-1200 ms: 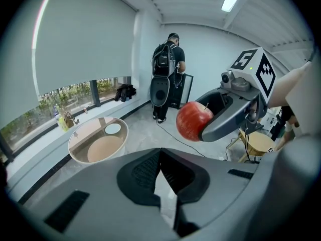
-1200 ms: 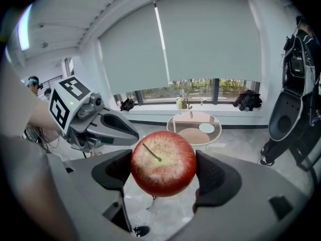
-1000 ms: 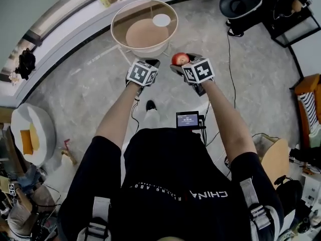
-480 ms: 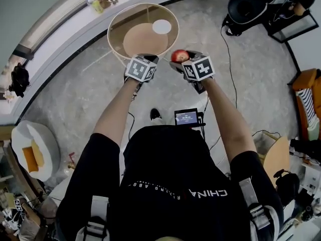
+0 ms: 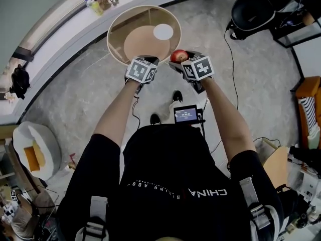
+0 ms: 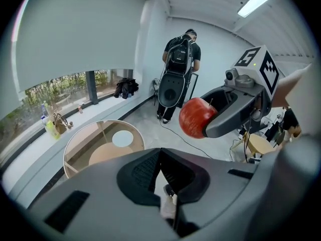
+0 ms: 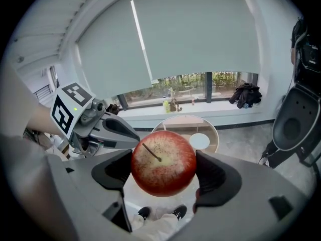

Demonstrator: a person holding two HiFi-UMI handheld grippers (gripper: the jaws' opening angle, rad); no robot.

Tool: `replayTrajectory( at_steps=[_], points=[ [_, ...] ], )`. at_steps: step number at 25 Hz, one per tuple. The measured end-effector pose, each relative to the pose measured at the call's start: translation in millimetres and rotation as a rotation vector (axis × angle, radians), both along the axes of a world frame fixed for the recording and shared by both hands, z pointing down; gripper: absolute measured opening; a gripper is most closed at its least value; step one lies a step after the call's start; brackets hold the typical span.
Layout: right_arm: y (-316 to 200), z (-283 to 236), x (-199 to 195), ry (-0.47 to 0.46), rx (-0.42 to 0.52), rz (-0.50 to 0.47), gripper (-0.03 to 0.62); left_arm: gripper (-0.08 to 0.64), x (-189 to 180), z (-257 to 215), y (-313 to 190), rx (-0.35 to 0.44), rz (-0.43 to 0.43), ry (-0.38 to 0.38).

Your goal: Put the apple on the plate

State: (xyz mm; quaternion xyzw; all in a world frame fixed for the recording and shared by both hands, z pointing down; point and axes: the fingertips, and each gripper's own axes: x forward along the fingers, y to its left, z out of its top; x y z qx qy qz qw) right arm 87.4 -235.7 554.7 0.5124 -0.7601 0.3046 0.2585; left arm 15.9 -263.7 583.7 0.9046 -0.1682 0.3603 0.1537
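Observation:
A red apple [image 7: 163, 163] with its stem up is clamped between the pads of my right gripper [image 7: 163, 170]. In the head view the apple [image 5: 179, 56] sits just ahead of my right gripper [image 5: 186, 60], near the rim of a round glass table [image 5: 120, 23]. On that table lies a small white plate [image 5: 163, 31], also visible as the plate [image 7: 199, 141] and the plate [image 6: 122, 138] in the gripper views. My left gripper [image 5: 149, 61] is beside the right one, its jaws shut with nothing between them [image 6: 159, 169]. The apple [image 6: 197, 117] shows in the left gripper view.
The round table [image 7: 176, 122] has a tan lower shelf [image 5: 145, 40]. A windowsill with bottles [image 5: 93, 4] curves behind it. A person with a backpack [image 6: 179, 54] stands by a black chair [image 6: 173, 87]. A cable [image 5: 228, 64] runs over the floor. A small screen [image 5: 186, 114] hangs at my waist.
The table and plate have drawn slightly closer as I step forward; both grippers stay level with the apple still held in the right one.

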Motion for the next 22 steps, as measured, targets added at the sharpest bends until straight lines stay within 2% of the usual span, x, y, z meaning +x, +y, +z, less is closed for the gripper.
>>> replayTrajectory(
  at_steps=[12,17,22],
  points=[
    [-92,-10,91,-0.012,0.019,-0.090,0.389,0.018,94,-10,-83,0.027,-0.074,-0.021],
    [-109,-3,97,-0.034,0.012,-0.134,0.390,0.018,102,-9,-98,0.031,-0.116,-0.037],
    [-117,1,86,-0.056,-0.008,-0.137,0.389,0.018,99,-5,-101,0.016,-0.107,-0.039]
  ],
)
